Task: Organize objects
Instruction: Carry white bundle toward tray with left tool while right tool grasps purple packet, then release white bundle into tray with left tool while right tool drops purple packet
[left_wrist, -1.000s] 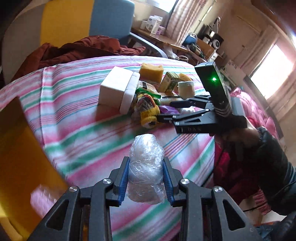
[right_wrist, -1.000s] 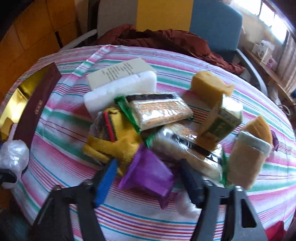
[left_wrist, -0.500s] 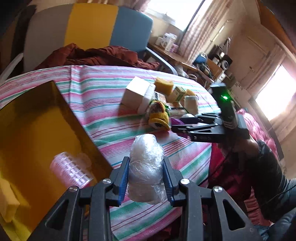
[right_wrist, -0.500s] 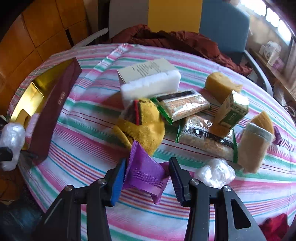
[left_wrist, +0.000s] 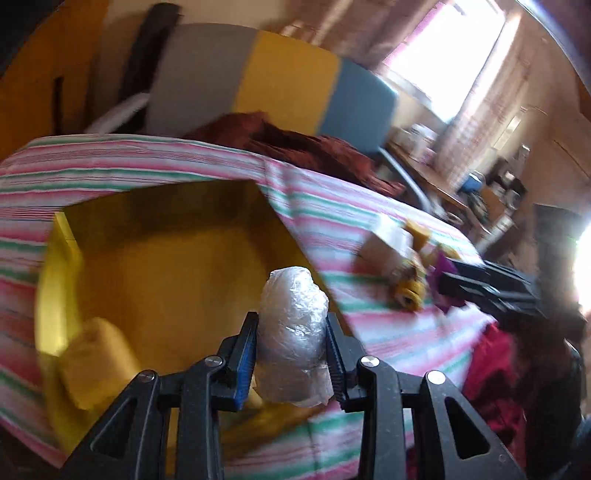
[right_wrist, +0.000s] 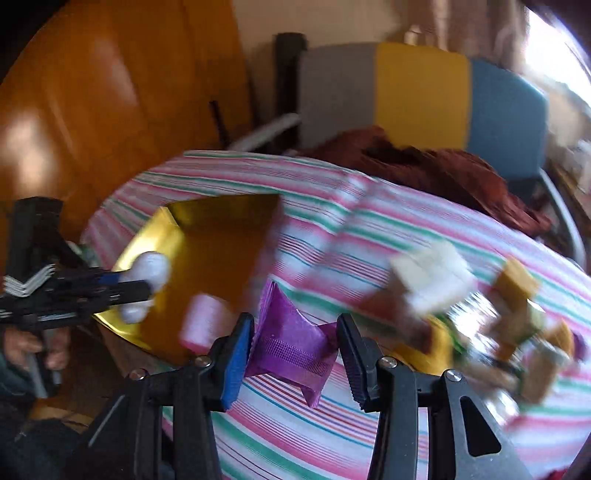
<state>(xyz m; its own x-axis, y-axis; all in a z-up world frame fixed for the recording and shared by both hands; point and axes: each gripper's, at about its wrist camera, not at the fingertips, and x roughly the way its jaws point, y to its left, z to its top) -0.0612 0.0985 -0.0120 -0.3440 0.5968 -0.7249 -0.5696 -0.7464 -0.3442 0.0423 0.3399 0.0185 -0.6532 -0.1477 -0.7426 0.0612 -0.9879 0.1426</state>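
My left gripper (left_wrist: 291, 325) is shut on a bundle of crumpled clear plastic (left_wrist: 293, 332) and holds it over the near right edge of an open gold box (left_wrist: 166, 258). The right wrist view shows the same bundle (right_wrist: 147, 273) over that gold box (right_wrist: 221, 240). My right gripper (right_wrist: 295, 325) is shut on a purple foil packet (right_wrist: 291, 343), held above the striped tablecloth (right_wrist: 332, 424) just right of the box. The left wrist view is blurred, with the right gripper (left_wrist: 476, 284) and its purple packet (left_wrist: 445, 271) at the right.
A yellow item (left_wrist: 99, 362) and a pink ribbed item (right_wrist: 203, 321) lie in the box. A blurred pile of packets, sponges and a white block (right_wrist: 436, 280) sits on the cloth to the right. A dark red cloth (right_wrist: 424, 162) and a chair (right_wrist: 421, 92) are behind the table.
The right gripper closed on the purple packet, lifted it off the pile and carried it left towards the gold box. The left gripper swung left with the plastic bundle until it was over the box.
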